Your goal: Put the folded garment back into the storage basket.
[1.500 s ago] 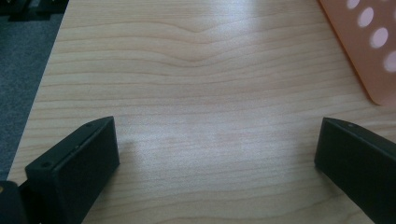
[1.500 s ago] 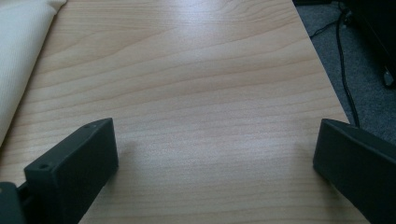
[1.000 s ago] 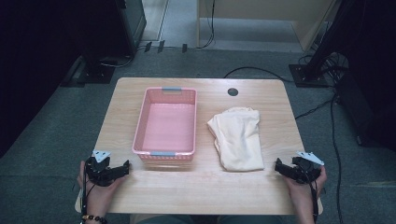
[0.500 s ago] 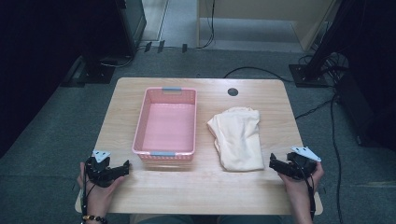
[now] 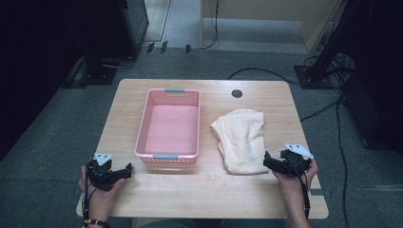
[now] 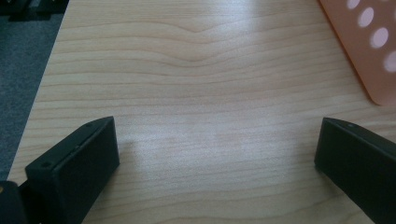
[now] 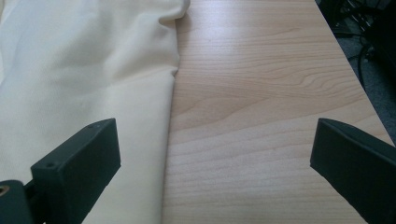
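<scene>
A pink perforated basket [image 5: 142, 124] stands empty on the left half of the wooden table [image 5: 209, 190]. To its right lies a folded cream cloth [image 5: 240, 137]. My right gripper [image 5: 267, 160] is open at the cloth's near right corner. In the right gripper view its left jaw hangs over the cloth's [image 7: 79, 70] edge and its right jaw over bare wood, the gripper [image 7: 215, 156] straddling that edge. My left gripper [image 5: 126, 169] is open near the basket's front left corner, low over bare table. The basket's corner [image 6: 373, 51] shows at the upper right of the left gripper view [image 6: 217, 156].
A dark round cable hole [image 5: 237, 93] sits in the table's far edge area. The right table edge [image 7: 355, 79] drops to grey carpet with cables [image 5: 332, 104]. Dark equipment [image 5: 128, 28] stands beyond the far left corner.
My right gripper has slid left across the table, up to the cloth's near right corner. The left gripper has stayed in place.
</scene>
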{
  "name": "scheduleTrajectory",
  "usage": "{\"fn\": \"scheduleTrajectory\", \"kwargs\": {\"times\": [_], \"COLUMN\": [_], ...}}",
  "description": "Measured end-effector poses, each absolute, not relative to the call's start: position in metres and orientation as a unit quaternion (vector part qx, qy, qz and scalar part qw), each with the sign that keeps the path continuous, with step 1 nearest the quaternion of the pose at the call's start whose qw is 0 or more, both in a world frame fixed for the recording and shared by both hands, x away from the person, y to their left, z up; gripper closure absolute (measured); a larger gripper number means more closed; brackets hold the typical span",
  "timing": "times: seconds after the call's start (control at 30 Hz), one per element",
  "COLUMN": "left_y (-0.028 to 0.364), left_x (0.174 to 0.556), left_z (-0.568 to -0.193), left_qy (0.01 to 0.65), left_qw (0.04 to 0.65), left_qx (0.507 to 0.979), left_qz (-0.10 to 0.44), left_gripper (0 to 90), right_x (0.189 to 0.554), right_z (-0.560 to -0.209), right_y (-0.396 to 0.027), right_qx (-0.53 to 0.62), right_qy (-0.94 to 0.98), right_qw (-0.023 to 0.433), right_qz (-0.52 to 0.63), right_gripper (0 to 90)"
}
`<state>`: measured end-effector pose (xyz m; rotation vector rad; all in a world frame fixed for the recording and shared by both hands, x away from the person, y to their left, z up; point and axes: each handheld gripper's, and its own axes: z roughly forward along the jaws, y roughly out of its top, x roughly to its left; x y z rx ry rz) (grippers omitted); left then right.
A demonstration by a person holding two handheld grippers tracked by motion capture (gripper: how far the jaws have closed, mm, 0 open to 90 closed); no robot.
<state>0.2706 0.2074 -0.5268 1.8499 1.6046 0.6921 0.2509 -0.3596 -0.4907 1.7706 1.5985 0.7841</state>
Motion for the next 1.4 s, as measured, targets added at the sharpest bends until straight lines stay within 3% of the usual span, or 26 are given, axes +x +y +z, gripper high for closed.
{"fn": "scheduleTrajectory", "kwargs": {"times": [1.4], "left_y": [0.207], "left_x": [0.271], "left_z": [-0.527], "left_qy": [0.603], "left_qw": [0.294], "left_qx": [0.695], "left_qz": [0.26], "left_gripper": [0.0], "right_x": [0.291], "right_z": [-0.486], "right_y": [-0.29], "right_qx": [0.643], "right_qy": [0.637], "right_qw": [0.277], "right_qz": [0.324], "right_gripper": [1.6]}}
